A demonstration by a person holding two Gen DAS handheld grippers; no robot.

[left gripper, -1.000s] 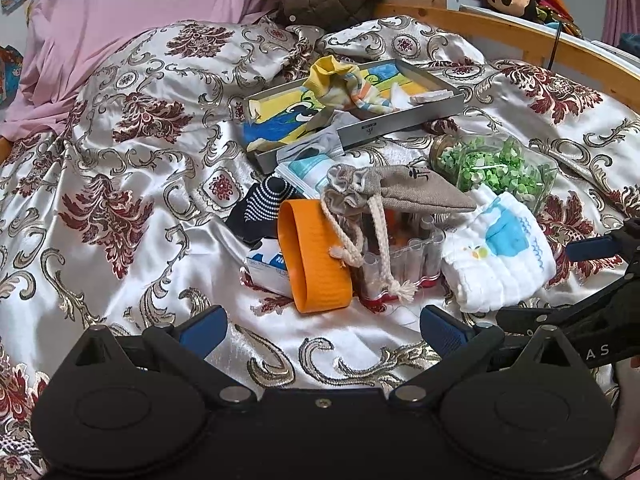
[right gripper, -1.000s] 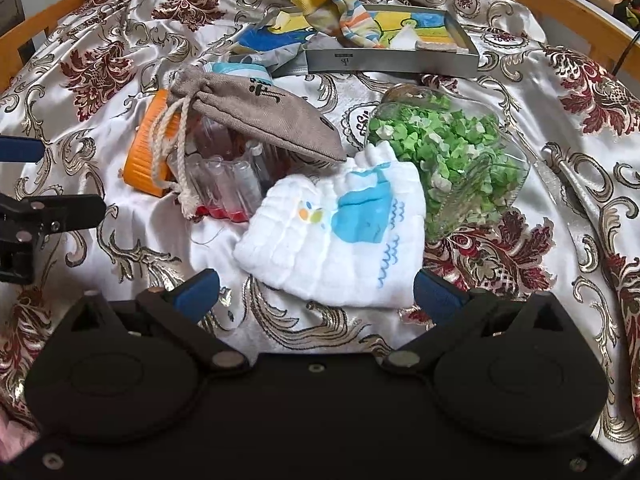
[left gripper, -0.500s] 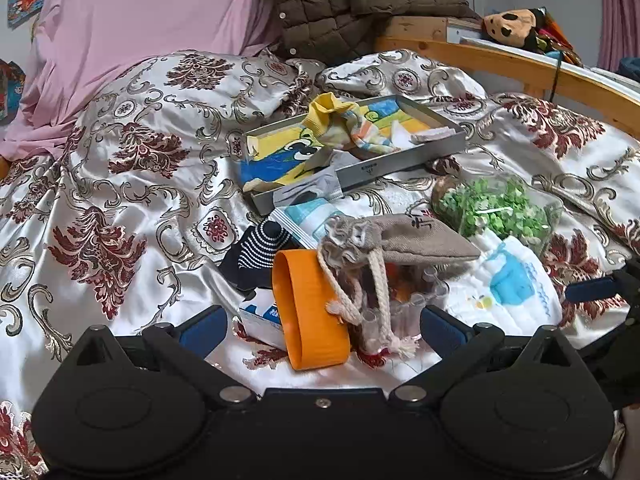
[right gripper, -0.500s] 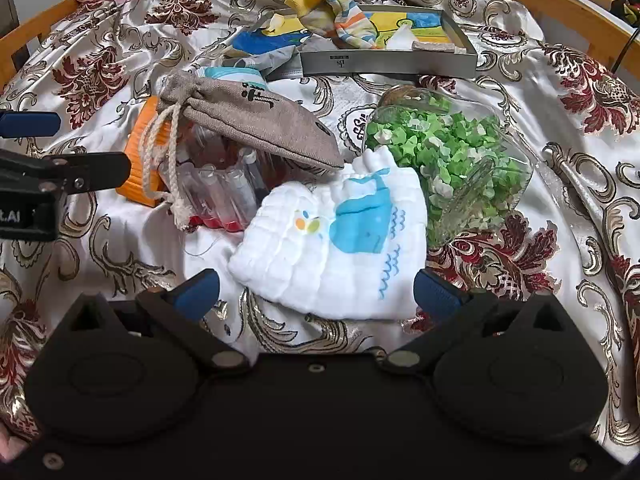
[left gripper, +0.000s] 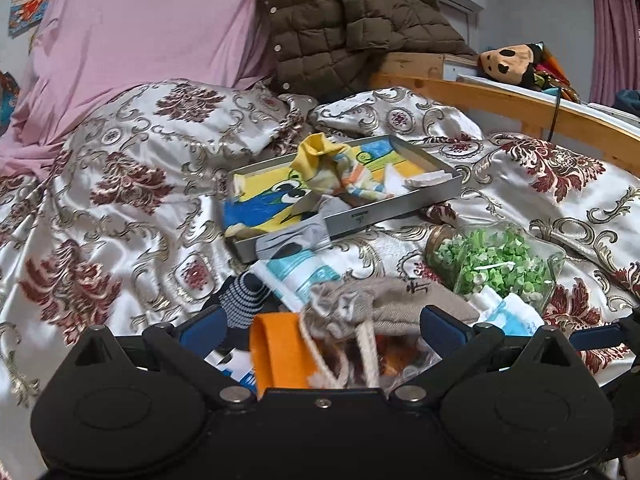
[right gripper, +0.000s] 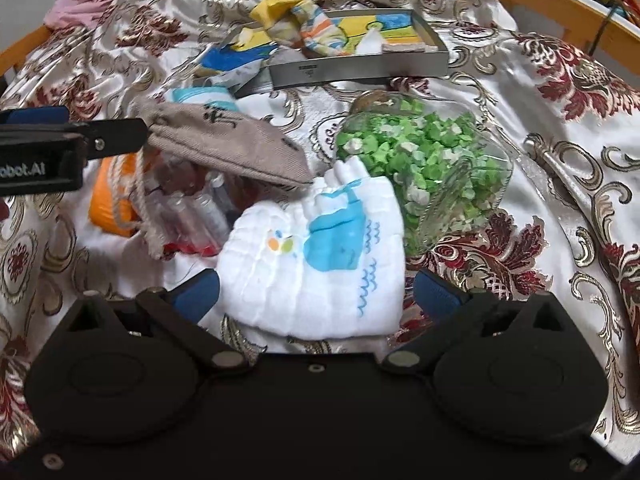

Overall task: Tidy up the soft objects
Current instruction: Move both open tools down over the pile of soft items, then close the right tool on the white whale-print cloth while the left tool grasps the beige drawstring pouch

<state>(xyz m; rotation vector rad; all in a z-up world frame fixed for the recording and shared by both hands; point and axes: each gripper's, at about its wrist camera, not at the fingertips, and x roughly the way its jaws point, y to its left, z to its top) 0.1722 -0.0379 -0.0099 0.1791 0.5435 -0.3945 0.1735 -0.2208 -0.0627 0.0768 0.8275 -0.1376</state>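
White whale-print cloth (right gripper: 316, 264) between the right gripper (right gripper: 316, 294)'s spread fingers — left gripper (left gripper: 320, 324) likewise agape, empty.

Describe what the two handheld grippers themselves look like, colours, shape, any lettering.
Both are matte black plastic. The left gripper and right gripper each have two round housings, angled linkage arms with silver pivot screws, and blue-padded fingers. Seen from the right wrist view, the left one's side bears white lettering ending "obot.AI". No cables or sleeves show.

Lower centre, I see the white cloth (right gripper: 320, 272) hemmed in: jar of green bits (right gripper: 428, 168) upper right, drawstring pouch (right gripper: 228, 144) upper left; bare bedspread (right gripper: 560, 248) lies right.
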